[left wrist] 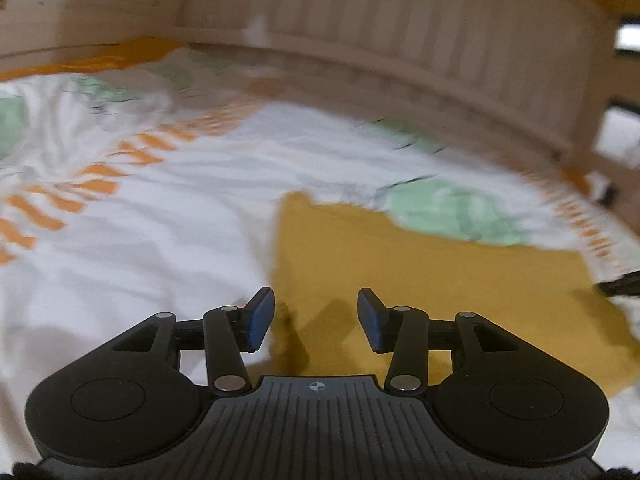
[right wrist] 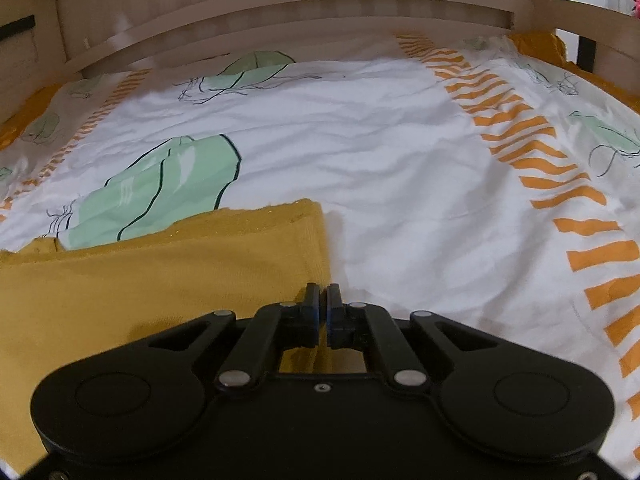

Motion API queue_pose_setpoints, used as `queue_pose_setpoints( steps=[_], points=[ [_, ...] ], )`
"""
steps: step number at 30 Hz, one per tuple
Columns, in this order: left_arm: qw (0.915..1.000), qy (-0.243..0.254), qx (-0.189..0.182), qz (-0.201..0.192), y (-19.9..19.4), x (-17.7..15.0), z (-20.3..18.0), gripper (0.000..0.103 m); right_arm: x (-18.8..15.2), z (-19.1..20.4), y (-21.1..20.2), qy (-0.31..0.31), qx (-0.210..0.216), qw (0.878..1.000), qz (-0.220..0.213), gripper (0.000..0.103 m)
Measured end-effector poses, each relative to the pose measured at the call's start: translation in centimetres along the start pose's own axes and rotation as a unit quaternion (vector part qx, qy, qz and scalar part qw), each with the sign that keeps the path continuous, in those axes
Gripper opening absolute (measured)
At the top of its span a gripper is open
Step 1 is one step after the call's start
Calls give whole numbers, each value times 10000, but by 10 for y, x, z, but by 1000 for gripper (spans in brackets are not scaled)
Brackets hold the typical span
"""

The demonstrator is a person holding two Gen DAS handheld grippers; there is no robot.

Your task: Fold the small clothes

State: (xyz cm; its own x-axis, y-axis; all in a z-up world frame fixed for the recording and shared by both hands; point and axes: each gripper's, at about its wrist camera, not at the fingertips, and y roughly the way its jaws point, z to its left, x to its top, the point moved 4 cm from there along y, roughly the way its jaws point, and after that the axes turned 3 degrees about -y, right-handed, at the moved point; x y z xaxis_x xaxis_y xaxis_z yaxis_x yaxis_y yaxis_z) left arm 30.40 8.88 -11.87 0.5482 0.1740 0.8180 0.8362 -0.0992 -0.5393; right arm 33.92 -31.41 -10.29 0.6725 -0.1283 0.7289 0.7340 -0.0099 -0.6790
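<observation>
A mustard-yellow garment (left wrist: 420,280) lies flat on the white patterned bedsheet (left wrist: 140,240). My left gripper (left wrist: 316,318) is open and empty, hovering just above the garment's left edge; this view is motion-blurred. In the right wrist view the same garment (right wrist: 160,280) fills the lower left. My right gripper (right wrist: 323,312) is shut at the garment's right edge, and its jaws pinch that yellow edge. The tip of the other gripper (left wrist: 622,286) shows at the far right of the left wrist view.
The bedsheet (right wrist: 380,160) has green prints (right wrist: 168,188) and orange stripe bands (right wrist: 540,168). A wooden slatted bed frame (right wrist: 300,4) curves round the far side. A mustard pillow or blanket (right wrist: 540,42) lies at the far right corner.
</observation>
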Motion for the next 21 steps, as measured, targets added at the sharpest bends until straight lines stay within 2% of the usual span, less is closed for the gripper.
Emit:
queue_pose_setpoints(
  steps=[2, 4, 6, 7, 8, 12, 16, 18, 20, 21],
  points=[
    [9993, -36, 249, 291, 7, -3, 3, 48, 1, -2, -3, 126, 146, 9998, -40, 20],
    [9993, -81, 145, 339, 10, -5, 6, 55, 0, -5, -7, 315, 303, 9990, -41, 21],
    [9990, 12, 27, 441, 14, -6, 4, 66, -4, -7, -14, 447, 441, 9980, -39, 45],
    [9989, 81, -1, 462, 16, -6, 3, 70, -7, -7, -17, 470, 507, 9976, -21, 62],
    [9988, 133, -5, 473, 17, -7, 2, 73, -11, -6, -21, 486, 595, 9970, -5, 69],
    [9984, 253, -13, 514, 16, -11, -1, 77, -34, 1, -36, 365, 700, 9968, 146, 71],
    [9985, 194, -59, 503, 16, -12, 2, 77, -57, 6, -46, 242, 622, 9973, 303, 82],
    [9985, 210, -48, 505, 16, -12, 1, 78, -66, 8, -52, 186, 594, 9978, 230, 87],
    [9983, 262, -9, 512, 17, -12, 0, 78, -72, 10, -54, 208, 645, 9974, 225, 98],
    [9982, 293, 17, 516, 17, -13, -1, 79, -74, 12, -54, 194, 691, 9972, 206, 101]
  ],
)
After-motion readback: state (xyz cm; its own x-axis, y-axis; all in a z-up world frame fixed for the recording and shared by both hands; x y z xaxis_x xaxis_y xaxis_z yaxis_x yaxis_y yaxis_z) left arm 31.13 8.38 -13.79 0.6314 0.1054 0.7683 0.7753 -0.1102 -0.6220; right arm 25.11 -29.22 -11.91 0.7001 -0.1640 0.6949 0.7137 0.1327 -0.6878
